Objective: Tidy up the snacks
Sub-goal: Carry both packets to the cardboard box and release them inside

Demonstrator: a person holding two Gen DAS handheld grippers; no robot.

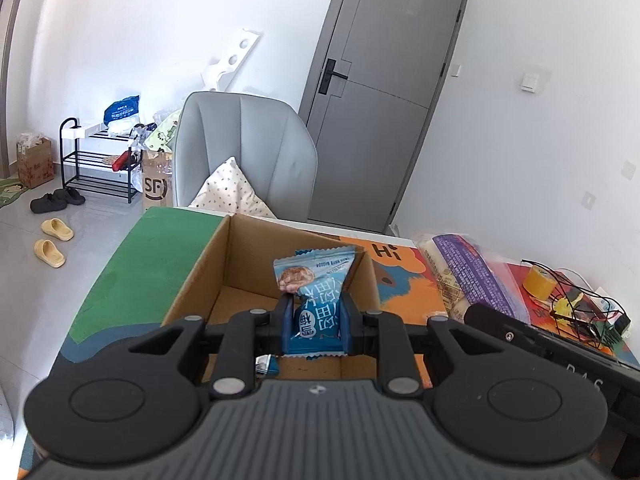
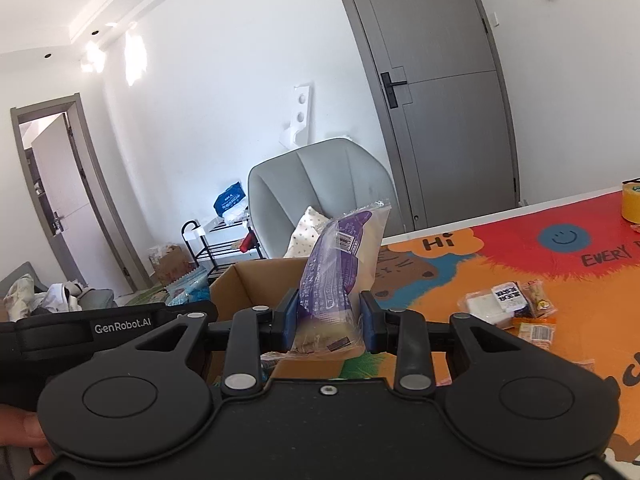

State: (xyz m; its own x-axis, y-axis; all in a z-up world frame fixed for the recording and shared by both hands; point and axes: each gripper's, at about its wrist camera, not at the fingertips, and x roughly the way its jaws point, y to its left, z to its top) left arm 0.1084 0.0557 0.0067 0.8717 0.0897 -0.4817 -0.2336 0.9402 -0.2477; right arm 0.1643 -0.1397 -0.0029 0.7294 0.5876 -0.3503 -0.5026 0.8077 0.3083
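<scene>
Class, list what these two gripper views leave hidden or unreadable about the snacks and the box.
- Left wrist view: the cardboard box near floor is hidden by the left gripper and its blue snack packet.
- Right wrist view: the box interior sits behind the right gripper and purple-labelled packet.
- Small snack packets: print too small.

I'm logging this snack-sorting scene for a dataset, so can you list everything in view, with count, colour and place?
Blue packet: 1, blue, in left gripper over the box.
Purple packet: 1, purple and clear, in right gripper near the box.
Box: 1, brown cardboard, open, on the table.
Loose snacks: several, mixed colours, on the mat right of the box.
Mat: 1, orange, red and green, covering the table.
Tape roll: 1, yellow, far right of the table.
Chair: 1, grey, behind the table, with a spotted pillow.
Door: 1, grey, shut.
Shoe rack: 1, black, by the wall.
Slippers: 2, yellow, on the floor.
Left gripper: 1, black, shut.
Right gripper: 1, black, shut.
</scene>
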